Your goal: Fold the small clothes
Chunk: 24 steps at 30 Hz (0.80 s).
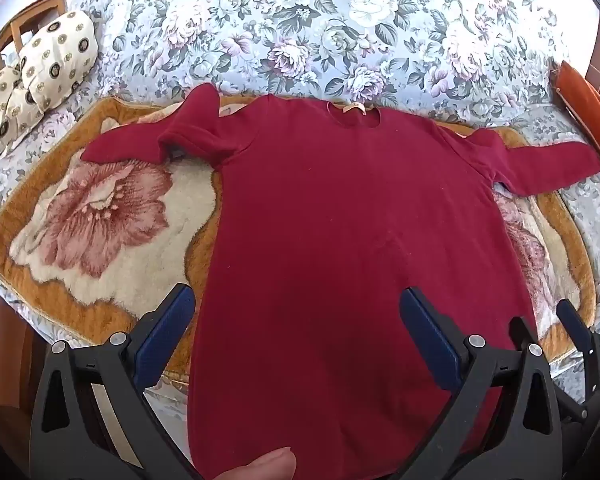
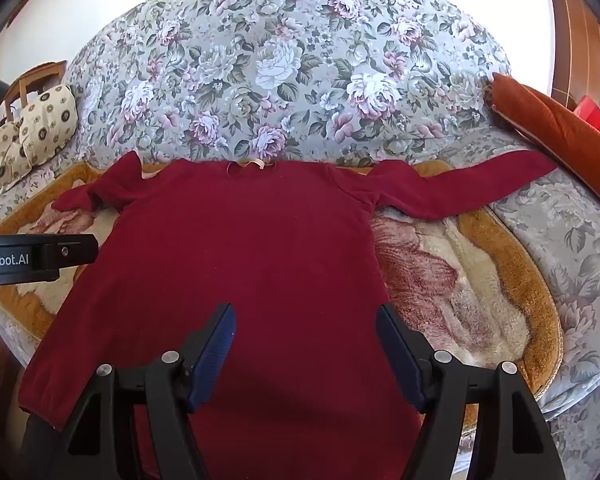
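A dark red long-sleeved garment [image 1: 340,220] lies flat, neck away from me, on a fleecy flower-patterned blanket [image 1: 100,216]. Its left sleeve [image 1: 160,140] is bunched and folded over. Its right sleeve [image 1: 540,164] lies stretched out. My left gripper [image 1: 296,296] hangs open wide above the lower left part of the garment, with nothing between its pads. My right gripper [image 2: 306,312] is open over the lower middle of the garment [image 2: 240,240], also holding nothing. A thumb [image 1: 268,468] shows at the bottom edge.
The blanket rests on a floral-covered seat [image 1: 300,20]. Cream patterned cushions [image 1: 32,80] and a wooden chair [image 1: 28,20] are at the far left. An orange cushion [image 2: 560,128] lies at the right. The left gripper's black body [image 2: 40,258] juts in from the left.
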{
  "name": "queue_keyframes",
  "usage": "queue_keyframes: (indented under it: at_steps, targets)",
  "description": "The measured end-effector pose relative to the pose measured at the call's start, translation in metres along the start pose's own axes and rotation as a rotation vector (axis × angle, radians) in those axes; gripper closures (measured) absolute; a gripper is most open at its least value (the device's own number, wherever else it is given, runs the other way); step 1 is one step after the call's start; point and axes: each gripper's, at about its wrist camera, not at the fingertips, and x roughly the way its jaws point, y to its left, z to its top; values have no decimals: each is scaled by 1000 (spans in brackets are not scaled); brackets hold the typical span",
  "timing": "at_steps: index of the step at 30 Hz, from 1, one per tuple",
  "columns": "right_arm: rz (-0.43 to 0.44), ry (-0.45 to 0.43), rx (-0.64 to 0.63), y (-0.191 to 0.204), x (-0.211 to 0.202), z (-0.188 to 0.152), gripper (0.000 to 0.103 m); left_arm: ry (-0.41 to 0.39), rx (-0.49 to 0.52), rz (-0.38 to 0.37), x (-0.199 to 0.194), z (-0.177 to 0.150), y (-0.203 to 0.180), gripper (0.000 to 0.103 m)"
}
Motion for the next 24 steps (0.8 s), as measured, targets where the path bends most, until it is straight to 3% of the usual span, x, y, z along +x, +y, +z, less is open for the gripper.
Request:
queue_keyframes:
  at_steps: [24]
  targets:
    - [-38,59,-6,-4,13,-11,33,20,5,-8,15,-9,-1,0]
